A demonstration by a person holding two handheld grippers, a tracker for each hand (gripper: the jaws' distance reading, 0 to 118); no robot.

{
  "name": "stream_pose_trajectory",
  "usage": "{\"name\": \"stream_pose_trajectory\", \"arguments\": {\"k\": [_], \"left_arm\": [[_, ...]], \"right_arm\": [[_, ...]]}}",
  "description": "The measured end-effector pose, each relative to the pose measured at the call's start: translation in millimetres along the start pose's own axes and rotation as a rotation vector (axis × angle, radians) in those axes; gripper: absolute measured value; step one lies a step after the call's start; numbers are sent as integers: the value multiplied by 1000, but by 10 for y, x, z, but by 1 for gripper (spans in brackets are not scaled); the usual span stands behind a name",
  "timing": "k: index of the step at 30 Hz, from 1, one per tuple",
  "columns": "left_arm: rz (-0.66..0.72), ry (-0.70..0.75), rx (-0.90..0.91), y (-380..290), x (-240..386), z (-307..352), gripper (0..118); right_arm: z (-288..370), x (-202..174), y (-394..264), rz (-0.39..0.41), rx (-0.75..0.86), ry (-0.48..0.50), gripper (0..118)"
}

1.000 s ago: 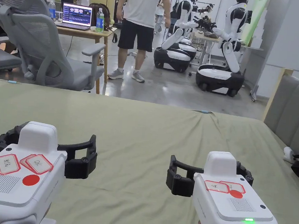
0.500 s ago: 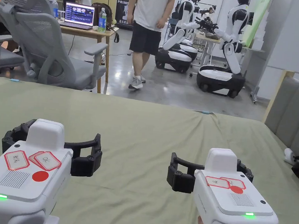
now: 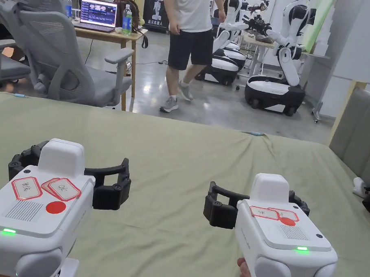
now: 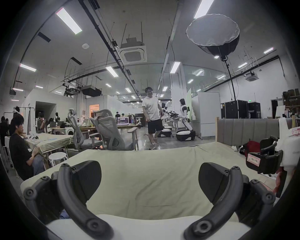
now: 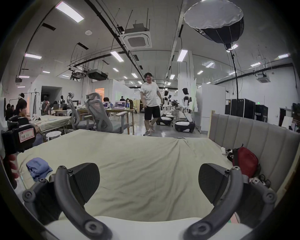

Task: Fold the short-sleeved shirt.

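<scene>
Our left gripper [image 4: 149, 183] and right gripper [image 5: 148, 182], jaws spread, empty; crumpled blue cloth shirt [image 5: 39, 168], likely soft and light, we would pinch at an edge.

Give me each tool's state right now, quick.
Left tool: open, holding nothing, above the green sheet.
Right tool: open, holding nothing, above the same sheet.

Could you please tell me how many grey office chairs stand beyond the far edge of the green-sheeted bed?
2. One office chair stands nearest the bed's far edge; a second chair sits left of it, partly cut off in the head view. Others may be hidden farther back.
</scene>
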State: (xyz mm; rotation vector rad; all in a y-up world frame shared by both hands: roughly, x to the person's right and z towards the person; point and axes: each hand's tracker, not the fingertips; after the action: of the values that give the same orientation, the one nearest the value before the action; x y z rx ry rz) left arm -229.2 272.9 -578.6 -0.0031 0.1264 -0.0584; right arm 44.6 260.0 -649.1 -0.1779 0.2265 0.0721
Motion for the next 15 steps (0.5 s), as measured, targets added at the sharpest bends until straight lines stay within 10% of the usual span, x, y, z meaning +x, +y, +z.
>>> {"name": "stream_pose_trajectory", "arguments": {"k": [15], "left_arm": [[13, 2, -16, -19, -3, -5, 118]], "right_arm": [[155, -43, 74, -80, 12, 0, 118]]}}
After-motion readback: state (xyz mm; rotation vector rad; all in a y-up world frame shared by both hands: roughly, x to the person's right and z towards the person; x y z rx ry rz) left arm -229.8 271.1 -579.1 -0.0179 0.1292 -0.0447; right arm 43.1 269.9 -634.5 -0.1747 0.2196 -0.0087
